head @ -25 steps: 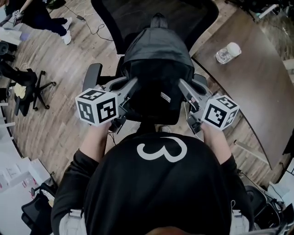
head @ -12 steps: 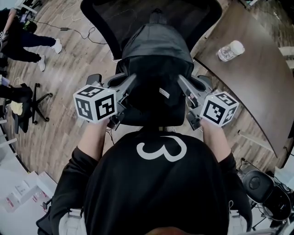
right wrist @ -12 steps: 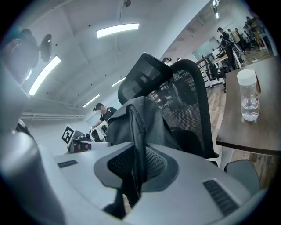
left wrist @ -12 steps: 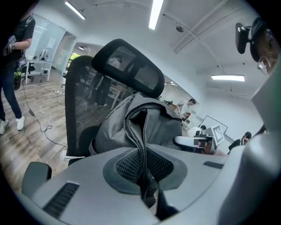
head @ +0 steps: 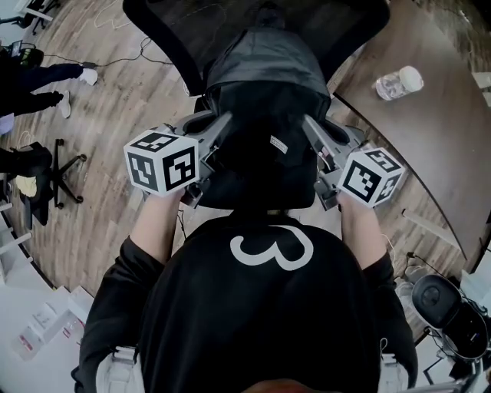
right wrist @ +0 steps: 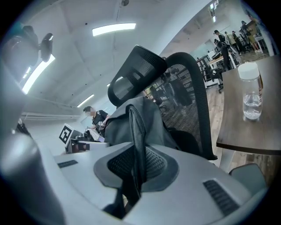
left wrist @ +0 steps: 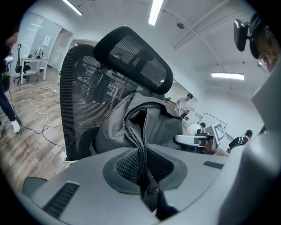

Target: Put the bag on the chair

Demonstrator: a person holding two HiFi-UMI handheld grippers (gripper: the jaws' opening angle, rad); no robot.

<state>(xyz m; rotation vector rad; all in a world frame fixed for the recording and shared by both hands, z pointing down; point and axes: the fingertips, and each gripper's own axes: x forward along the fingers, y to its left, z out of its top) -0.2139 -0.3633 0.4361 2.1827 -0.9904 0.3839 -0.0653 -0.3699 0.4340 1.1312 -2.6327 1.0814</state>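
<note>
A grey-black backpack [head: 265, 92] hangs between both grippers in front of the black mesh chair [head: 173, 23], hiding the seat below it. My left gripper [head: 222, 129] is shut on a fold of fabric and strap at the bag's left side. My right gripper [head: 308, 129] is shut on the same kind of fold at its right side. In the left gripper view the pinched strap runs up from the jaws [left wrist: 142, 176] to the bag [left wrist: 162, 125], with the chair's backrest [left wrist: 79, 96] just behind. The right gripper view shows the bag [right wrist: 131, 123] against the chair [right wrist: 186, 92], gripper [right wrist: 134, 171] clamped.
A dark curved table [head: 437, 146] stands right of the chair with a plastic water bottle [head: 399, 82] on it. A small office chair [head: 46, 173] and a person's legs [head: 46, 77] are at the left, cables [head: 130, 57] lie on the wood floor, and a bin [head: 441, 295] sits lower right.
Both grippers have carried the bag forward and a little down toward the chair's backrest, which now sits closer behind the bag. Both grips are unchanged.
</note>
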